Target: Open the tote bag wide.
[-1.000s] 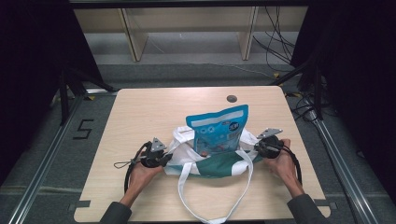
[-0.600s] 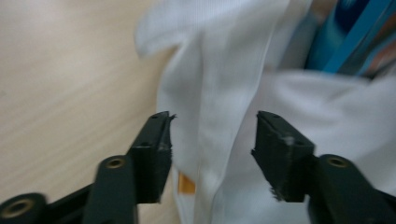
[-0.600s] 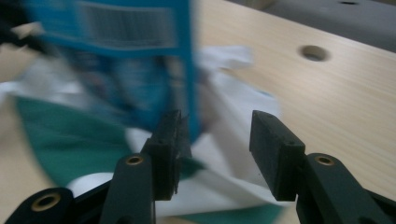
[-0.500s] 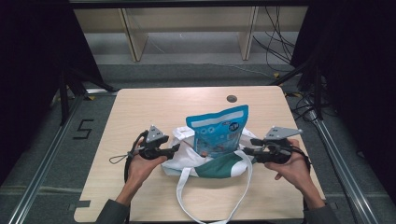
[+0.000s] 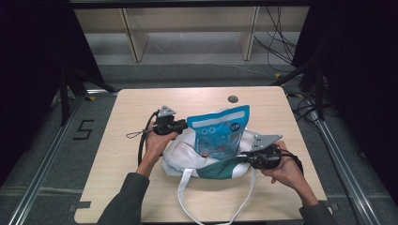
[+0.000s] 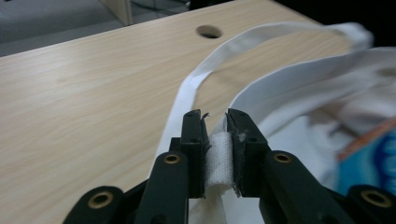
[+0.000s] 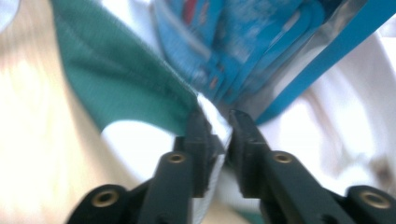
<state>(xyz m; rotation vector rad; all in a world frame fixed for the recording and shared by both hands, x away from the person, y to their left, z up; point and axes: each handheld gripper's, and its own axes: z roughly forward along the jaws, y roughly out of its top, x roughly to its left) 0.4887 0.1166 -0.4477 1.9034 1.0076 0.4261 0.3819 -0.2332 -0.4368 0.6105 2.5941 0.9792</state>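
Near the table's [image 5: 122, 140] front edge, the limp tote bag [image 5: 187, 157] holds a crinkly blue pouch [image 5: 219, 133]. Left gripper [image 5: 180, 125] and right gripper [image 5: 247, 160] pinch its rim; soft cloth, best held there.

Looking like a lab or recording rig rather than a home. Pale wood table [image 5: 141, 112] sitting inside a metal rail frame [image 5: 40, 176], dark curtaining closing in at 9 and 3 o'clock. Cables [image 5: 281, 33] trailing over grey floor at 1 o'clock. Floor marking "5" [image 5: 83, 130] lying at 9 o'clock. Plain wooden shelving [image 5: 136, 33] standing at 12 o'clock.
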